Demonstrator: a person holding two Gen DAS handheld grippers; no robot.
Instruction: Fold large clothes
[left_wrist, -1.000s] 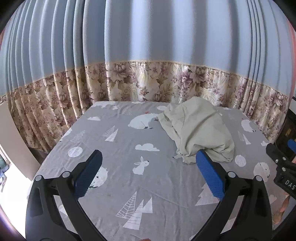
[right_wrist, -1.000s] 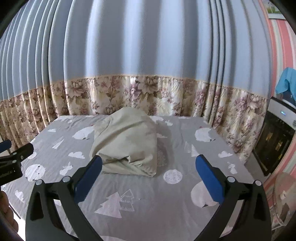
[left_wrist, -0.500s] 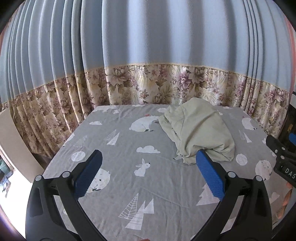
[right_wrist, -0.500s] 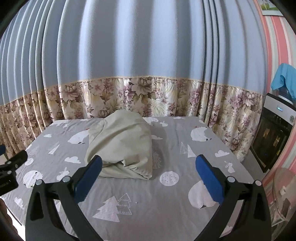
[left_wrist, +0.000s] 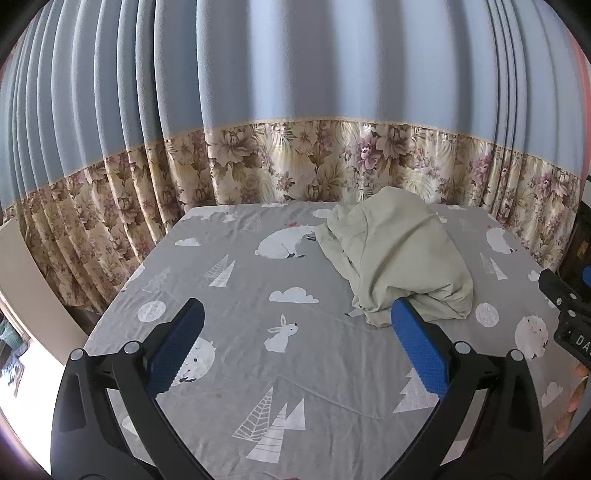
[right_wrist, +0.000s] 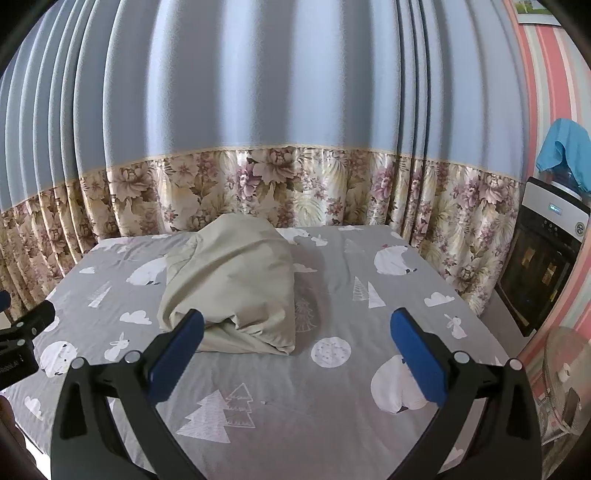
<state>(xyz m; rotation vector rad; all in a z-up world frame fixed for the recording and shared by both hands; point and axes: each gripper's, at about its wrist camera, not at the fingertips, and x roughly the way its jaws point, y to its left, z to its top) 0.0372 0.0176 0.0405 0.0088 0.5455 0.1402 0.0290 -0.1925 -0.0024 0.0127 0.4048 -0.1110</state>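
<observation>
On the grey animal-print bedsheet (left_wrist: 295, 369) lay a crumpled pale green garment (left_wrist: 399, 258), untouched. Left gripper (left_wrist: 295, 345) and right gripper (right_wrist: 297, 349) were both spread wide, empty. Partial lettering "DA" showed on the right gripper.

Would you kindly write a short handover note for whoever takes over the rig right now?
Left tongs: open, empty, above the bed.
Right tongs: open, empty, above the bed.
The pale green garment lies crumpled in a heap on the grey printed bedsheet, towards the curtain side.
Done: nothing folded yet.
Left: grasp the garment, spread it flat, fold it.
</observation>
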